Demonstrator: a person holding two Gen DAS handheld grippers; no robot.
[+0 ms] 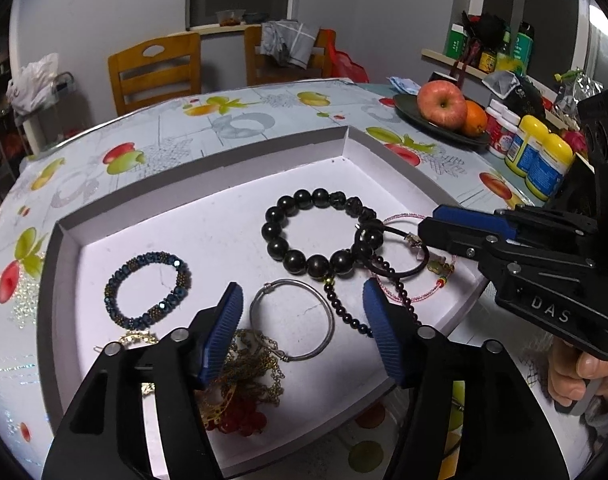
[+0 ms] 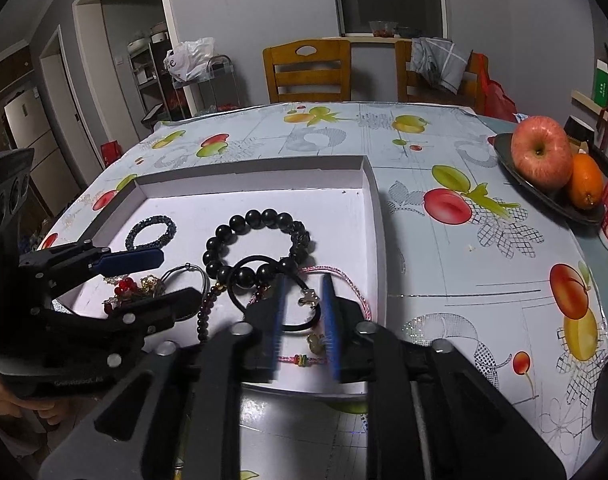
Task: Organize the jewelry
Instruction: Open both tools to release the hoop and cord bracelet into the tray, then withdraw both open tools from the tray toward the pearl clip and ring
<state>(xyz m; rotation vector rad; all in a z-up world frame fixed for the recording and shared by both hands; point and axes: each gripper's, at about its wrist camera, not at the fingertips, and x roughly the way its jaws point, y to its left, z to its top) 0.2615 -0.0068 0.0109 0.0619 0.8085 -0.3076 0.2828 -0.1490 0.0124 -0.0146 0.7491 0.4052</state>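
Note:
A shallow white tray (image 1: 208, 200) (image 2: 368, 216) holds the jewelry. In it lie a large black bead bracelet (image 1: 316, 236) (image 2: 260, 240), a blue beaded bracelet (image 1: 148, 288) (image 2: 152, 232), a silver bangle (image 1: 292, 320) (image 2: 184, 276), a dark bead strand (image 1: 344, 312), a black hair tie with a star charm (image 1: 396, 252) (image 2: 304, 300), a thin pink cord bracelet (image 1: 408, 296) (image 2: 344, 280) and a gold chain tangle with red beads (image 1: 244, 392) (image 2: 132, 292). My left gripper (image 1: 300, 328) is open above the bangle. My right gripper (image 2: 302, 316) is partly open, its fingers either side of the hair tie's charm.
The tray sits on a table with a fruit-print cloth (image 2: 464, 240). A dark plate with an apple and an orange (image 1: 444, 112) (image 2: 544, 160) stands at the right, with yellow-lidded bottles (image 1: 544, 156) beside it. Wooden chairs (image 2: 308, 72) stand behind the table.

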